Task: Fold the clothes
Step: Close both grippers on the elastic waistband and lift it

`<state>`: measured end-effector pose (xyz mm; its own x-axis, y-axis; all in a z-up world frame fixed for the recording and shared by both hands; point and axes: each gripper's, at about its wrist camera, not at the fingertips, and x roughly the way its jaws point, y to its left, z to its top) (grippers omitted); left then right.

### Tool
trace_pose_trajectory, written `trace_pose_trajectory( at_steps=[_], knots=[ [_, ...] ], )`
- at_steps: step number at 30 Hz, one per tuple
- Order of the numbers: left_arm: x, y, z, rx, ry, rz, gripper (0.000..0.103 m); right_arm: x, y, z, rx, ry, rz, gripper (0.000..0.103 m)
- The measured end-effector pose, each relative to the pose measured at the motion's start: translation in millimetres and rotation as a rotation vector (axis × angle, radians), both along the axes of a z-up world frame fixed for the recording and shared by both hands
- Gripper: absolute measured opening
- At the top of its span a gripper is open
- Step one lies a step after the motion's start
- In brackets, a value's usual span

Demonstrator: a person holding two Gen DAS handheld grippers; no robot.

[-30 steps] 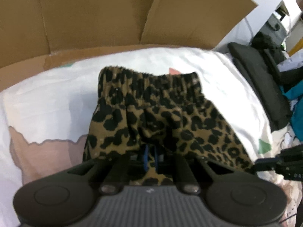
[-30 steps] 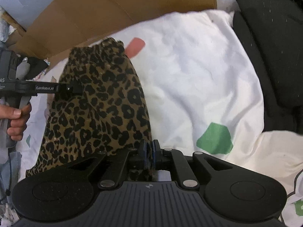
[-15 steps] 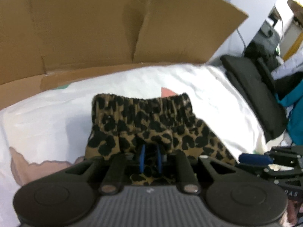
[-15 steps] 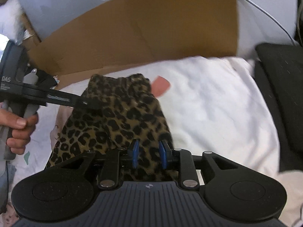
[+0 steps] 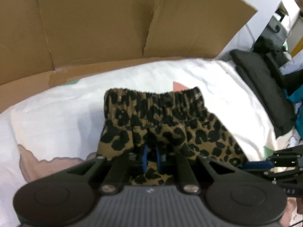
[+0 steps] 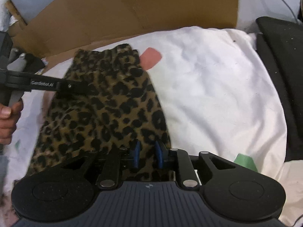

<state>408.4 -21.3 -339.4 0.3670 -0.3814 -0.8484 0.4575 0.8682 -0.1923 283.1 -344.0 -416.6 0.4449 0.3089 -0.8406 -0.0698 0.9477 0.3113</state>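
I have one pair of leopard-print shorts [image 5: 166,124] lying on the white sheet [image 5: 56,121], waistband at the far end near the cardboard sheet [image 5: 98,24], hem at the near end under my tools. My left gripper [image 5: 151,158] has its blue pads a little apart with a ridge of the hem fabric between them; I cannot tell for sure whether they grip it or merely straddle it. My right gripper [image 6: 147,154] has its pads spread wider over the near right corner of the shorts [image 6: 106,102], and I judge it is not pinching anything. The risk, as I see it, is uneven hold: if the left side lifts while the right is loose, the hem would drag crooked and the fold would land skewed, or the right corner would flop back. The fabric is soft and bunched at the elastic, so a thin pinch could slip out; a deep one could catch the sheet beneath and pull it up too. The two tools also sit near each other, the left one's arm [image 6: 47,85] crossing over the far left part of the shorts, so a careless swing could knock them together. Counting: one garment, two grippers, one cardboard sheet standing behind, one black cushion [image 6: 282,60] at the right, one bare hand [image 6: 8,121] on the left handle.
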Motion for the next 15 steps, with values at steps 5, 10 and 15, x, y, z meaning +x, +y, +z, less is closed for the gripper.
trace_pose_trajectory(
  at_steps=[5,10,15],
  knots=[
    [-2.5,10.4,18.8,-0.017,-0.054,-0.028,0.03,4.2,11.9,25.1,-0.058,-0.075,0.116,0.028],
    [2.2,17.8,16.7,-0.034,-0.082,-0.045,0.034,31.3,20.3,31.3,-0.117,-0.142,0.138,0.028],
    [5.6,17.9,-1.2,0.001,-0.086,-0.063,0.034,74.8,19.5,17.1,-0.142,-0.176,0.106,0.029]
  ],
)
